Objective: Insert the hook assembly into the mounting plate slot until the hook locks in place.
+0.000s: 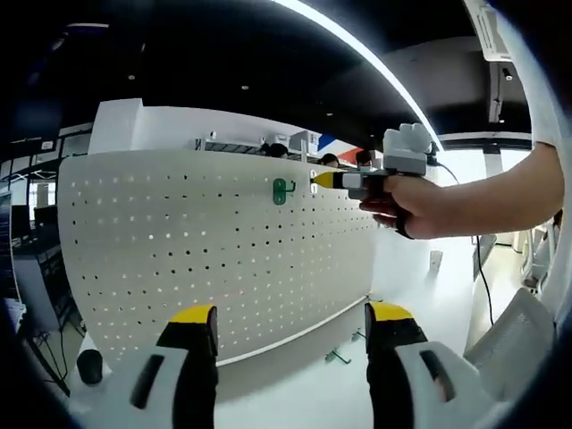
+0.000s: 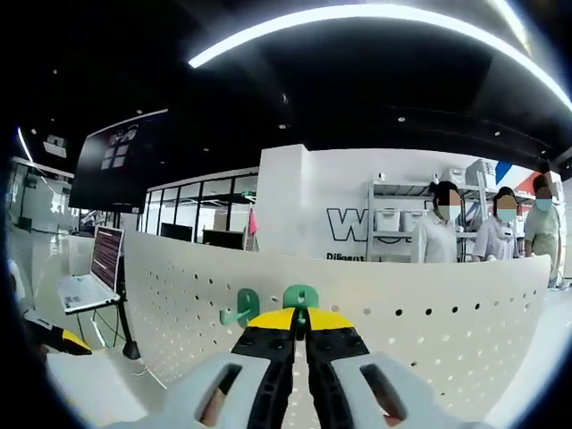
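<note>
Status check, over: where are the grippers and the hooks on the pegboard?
Right gripper shut on green hook, at the pegboard. Second green hook already hanging beside it. Left gripper open, held back. Nothing in the way.

Both handheld tools share one look. The left gripper has two black jaws capped in yellow, set into pale grey plastic housings with dark oval slots. The right gripper matches it: yellow tips, black jaws, light grey shells with oval cut-outs. Seen from the left tool's side, the right gripper is a slim black body with a yellow nose and a grey block on top, and the hand has a dark band at the wrist.
</note>
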`<state>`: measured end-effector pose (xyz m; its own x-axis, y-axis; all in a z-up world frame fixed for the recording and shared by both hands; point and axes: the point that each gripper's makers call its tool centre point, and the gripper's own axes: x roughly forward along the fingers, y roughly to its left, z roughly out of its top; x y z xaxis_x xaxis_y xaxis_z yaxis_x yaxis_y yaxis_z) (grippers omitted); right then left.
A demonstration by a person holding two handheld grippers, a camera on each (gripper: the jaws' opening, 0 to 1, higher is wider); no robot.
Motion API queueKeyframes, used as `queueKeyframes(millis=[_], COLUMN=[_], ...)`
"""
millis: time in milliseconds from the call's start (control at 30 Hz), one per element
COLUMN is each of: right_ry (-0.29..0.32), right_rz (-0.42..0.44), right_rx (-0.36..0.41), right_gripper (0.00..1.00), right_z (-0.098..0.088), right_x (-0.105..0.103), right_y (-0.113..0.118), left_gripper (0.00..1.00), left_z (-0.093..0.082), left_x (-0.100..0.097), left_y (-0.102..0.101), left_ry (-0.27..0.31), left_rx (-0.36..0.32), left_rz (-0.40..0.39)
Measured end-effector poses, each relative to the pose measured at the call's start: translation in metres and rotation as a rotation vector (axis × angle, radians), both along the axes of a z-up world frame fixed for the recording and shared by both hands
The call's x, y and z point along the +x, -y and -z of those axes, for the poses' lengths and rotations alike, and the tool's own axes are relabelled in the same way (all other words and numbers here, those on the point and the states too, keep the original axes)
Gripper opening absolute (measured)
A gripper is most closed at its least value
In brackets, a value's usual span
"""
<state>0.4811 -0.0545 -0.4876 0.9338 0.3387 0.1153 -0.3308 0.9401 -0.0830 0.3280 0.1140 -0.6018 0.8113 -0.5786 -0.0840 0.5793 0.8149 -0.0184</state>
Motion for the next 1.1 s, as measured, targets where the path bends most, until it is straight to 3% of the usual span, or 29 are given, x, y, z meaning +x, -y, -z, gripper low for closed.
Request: queueKeyframes(millis=[700, 1100], right_ry=[-0.025, -0.078], right_rz=[0.020, 0.100], right_rx=[0.024, 0.076], right_gripper=[0.01, 0.02], right_z=[0.009, 0.014], right_x=[0.015, 0.019], right_y=[-0.001, -0.001], left_gripper=[0.68, 0.67], left_z=[0.004, 0.005], left_x=[0.000, -0.003], left_y=[-0.009, -0.017], left_ry=[-0.016, -0.011], left_rx=[-0.007, -0.016], left_rz=[-0.010, -0.016])
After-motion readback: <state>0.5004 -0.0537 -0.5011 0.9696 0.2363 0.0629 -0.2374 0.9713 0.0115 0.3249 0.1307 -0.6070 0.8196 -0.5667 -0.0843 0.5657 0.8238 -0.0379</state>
